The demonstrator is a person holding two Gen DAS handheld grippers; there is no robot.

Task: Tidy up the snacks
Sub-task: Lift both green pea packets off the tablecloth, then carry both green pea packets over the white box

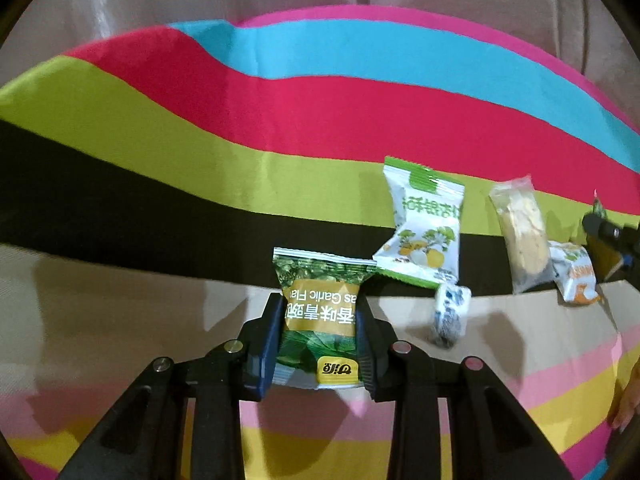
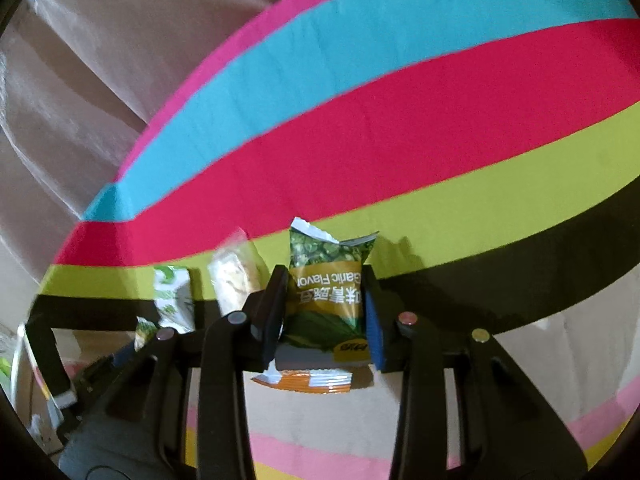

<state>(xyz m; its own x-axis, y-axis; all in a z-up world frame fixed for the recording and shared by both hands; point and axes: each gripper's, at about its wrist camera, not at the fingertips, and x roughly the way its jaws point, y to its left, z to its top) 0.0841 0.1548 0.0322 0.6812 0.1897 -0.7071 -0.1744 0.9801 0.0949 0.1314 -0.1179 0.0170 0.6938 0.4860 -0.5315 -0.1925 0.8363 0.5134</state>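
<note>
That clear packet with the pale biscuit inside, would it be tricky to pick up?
The clear packet probably crinkles and feels slippery, since its film looks glossy. The biscuit inside looks crumbly, so a hard squeeze might crack it. Lying flat, it seems unlikely to roll.

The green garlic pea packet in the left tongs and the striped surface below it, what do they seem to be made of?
The green pea packet looks like thin glossy plastic film: printed, crinkled, with a serrated sealed edge. The striped surface looks like matte woven cloth, showing soft folds and no shine, though the weave itself is too blurred to confirm.

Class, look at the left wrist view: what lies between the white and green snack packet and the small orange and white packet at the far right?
A clear packet of pale biscuits lies between the white and green packet and the orange and white packet, seen in the left wrist view.
</note>
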